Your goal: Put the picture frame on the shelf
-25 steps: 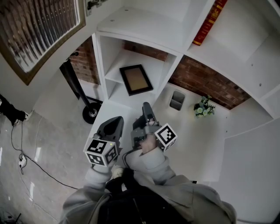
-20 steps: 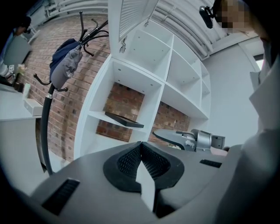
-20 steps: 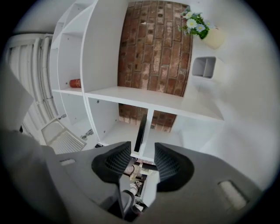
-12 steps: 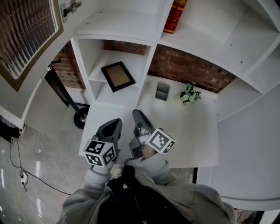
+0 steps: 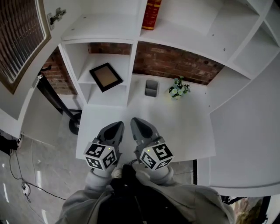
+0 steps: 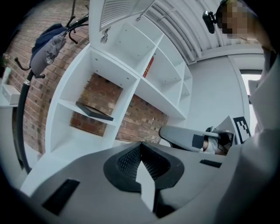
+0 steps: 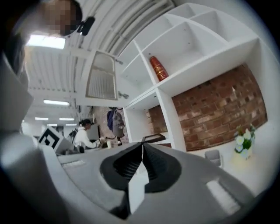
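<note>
The black picture frame [image 5: 105,77] lies flat on the middle board of the white shelf [image 5: 122,65] in the left cubby. It also shows in the left gripper view as the frame [image 6: 94,110] and in the right gripper view as the frame [image 7: 153,138]. My left gripper [image 5: 117,125] and right gripper [image 5: 135,121] sit side by side over the desk's front edge, well short of the frame. The left gripper [image 6: 141,144] is shut with nothing in it. The right gripper [image 7: 142,145] is likewise shut and holds nothing.
On the white desk [image 5: 188,127] stand a grey cup [image 5: 151,88] and a small flower pot [image 5: 178,87] against the brick wall. A red book [image 5: 151,8] stands on the upper shelf. A black coat stand [image 5: 74,124] stands left of the desk. A person [image 7: 85,135] sits far off.
My right gripper has drawn back from over the desk to beside the left one, and its jaws have shut. The frame stays on the shelf. My head has shifted.
</note>
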Demonstrator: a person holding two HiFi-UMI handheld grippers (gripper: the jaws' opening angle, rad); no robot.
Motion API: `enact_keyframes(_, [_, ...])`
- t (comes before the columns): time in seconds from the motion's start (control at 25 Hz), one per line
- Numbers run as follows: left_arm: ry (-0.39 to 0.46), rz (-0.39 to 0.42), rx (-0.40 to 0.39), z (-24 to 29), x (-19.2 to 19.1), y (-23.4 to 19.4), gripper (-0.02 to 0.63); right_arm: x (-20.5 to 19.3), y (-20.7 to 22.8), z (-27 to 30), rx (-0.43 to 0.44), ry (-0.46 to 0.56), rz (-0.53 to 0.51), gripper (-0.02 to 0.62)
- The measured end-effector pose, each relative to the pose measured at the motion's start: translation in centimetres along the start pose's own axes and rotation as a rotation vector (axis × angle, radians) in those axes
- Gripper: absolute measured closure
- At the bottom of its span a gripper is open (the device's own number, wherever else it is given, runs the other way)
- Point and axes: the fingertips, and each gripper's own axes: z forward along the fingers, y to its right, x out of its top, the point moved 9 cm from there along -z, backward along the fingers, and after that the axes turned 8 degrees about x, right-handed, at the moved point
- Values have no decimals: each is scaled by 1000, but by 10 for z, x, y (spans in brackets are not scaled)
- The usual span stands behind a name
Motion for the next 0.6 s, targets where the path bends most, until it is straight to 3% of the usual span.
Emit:
enact_keyframes(0.12, [0, 3, -16, -4, -3, 8, 603, -5, -10, -12, -33, -43, -100, 591])
enact_keyframes(0.6, [-6, 32, -14, -9, -10, 19, 603, -26, -12, -26, -85, -130, -119, 597])
